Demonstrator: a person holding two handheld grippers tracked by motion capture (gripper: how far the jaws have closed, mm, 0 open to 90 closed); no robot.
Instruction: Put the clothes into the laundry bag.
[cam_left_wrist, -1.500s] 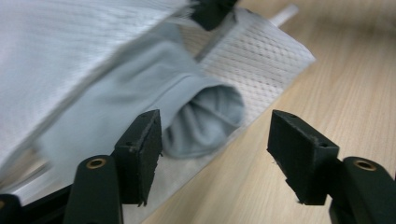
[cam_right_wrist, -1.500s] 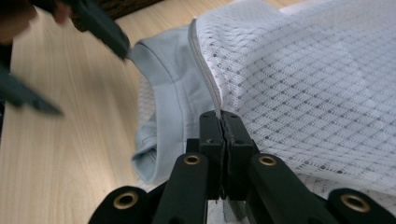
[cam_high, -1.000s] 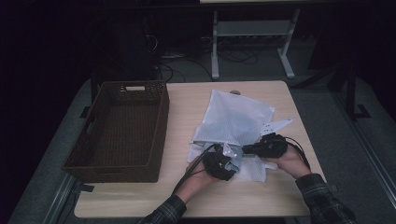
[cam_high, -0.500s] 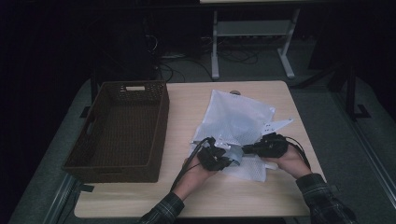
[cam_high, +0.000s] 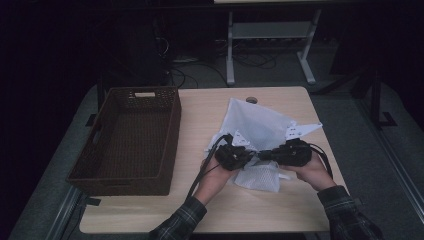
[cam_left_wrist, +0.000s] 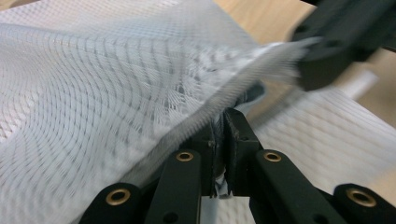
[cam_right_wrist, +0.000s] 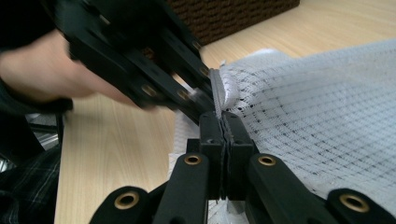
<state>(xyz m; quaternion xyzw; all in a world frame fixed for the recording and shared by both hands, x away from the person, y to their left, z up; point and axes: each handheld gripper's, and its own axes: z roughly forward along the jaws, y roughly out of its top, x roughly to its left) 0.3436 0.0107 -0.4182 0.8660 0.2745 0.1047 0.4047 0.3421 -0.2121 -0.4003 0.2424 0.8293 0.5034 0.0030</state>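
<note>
A white mesh bag (cam_high: 257, 125) lies crumpled on the wooden table (cam_high: 300, 210), right of centre. My left gripper (cam_high: 251, 156) and my right gripper (cam_high: 266, 155) meet tip to tip over the bag's near part. In the left gripper view the left gripper (cam_left_wrist: 226, 117) is shut on the seamed edge of the mesh bag (cam_left_wrist: 93, 93), with the right gripper (cam_left_wrist: 336, 42) just beyond. In the right gripper view the right gripper (cam_right_wrist: 219, 119) is shut on the same white hem of the mesh bag (cam_right_wrist: 317, 107), and the left gripper (cam_right_wrist: 154, 70) pinches it right next to it.
A dark woven basket (cam_high: 172, 130) stands on the left half of the table, its inside bare. A small round hole (cam_high: 251, 100) sits near the table's far edge. Beyond the table are a white desk frame (cam_high: 270, 30) and floor cables.
My left gripper has moved away from the front edge and toward the right gripper, and its jaws now pinch the mesh hem. The right gripper has stayed put.
</note>
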